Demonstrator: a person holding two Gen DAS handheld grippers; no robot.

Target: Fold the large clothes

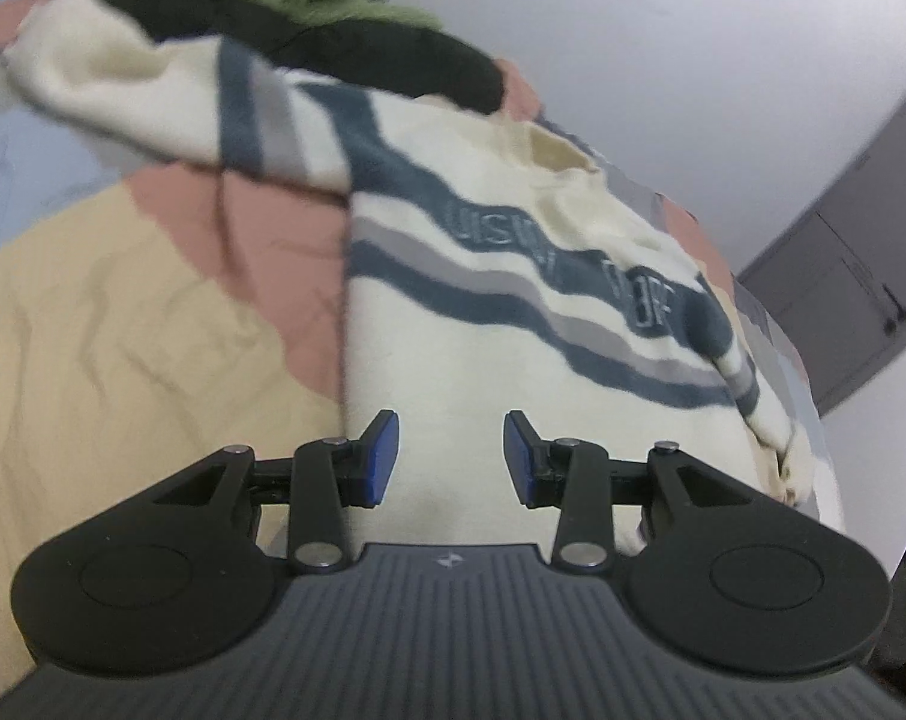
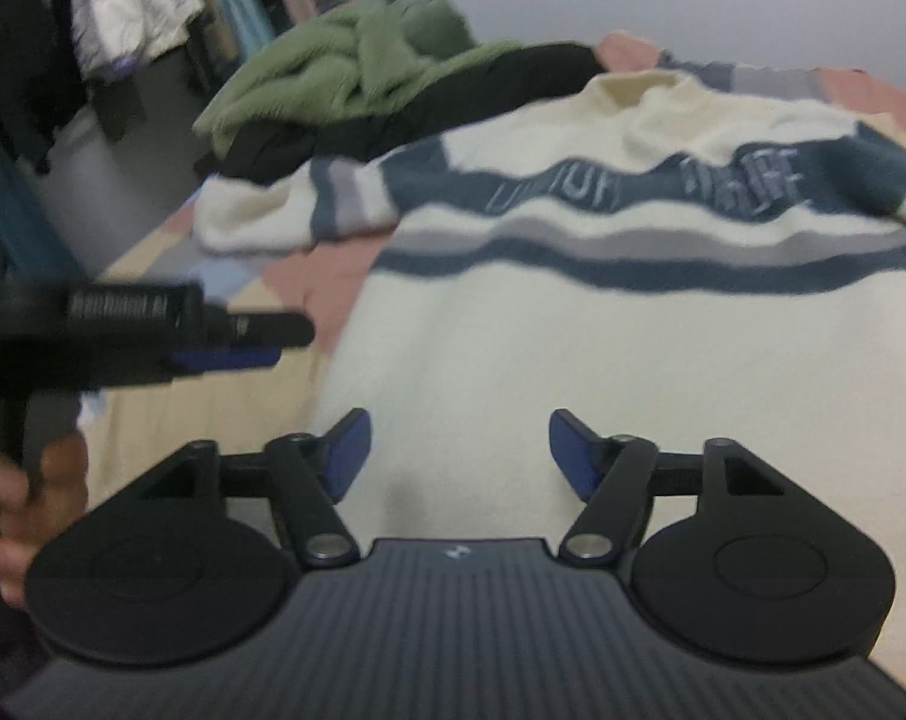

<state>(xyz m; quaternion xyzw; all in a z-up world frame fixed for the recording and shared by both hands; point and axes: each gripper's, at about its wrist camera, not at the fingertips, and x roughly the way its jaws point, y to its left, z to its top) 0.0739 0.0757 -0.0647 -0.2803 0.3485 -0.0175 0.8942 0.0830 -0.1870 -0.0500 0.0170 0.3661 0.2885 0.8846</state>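
On the bed, a striped sweater is lying flat (green garment at eleven o'clock); left gripper and right gripper are hovering, jaws apart, empty.

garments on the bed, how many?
3: striped sweater spread flat in front; black garment behind it; green one piled on the black. More may lie underneath.
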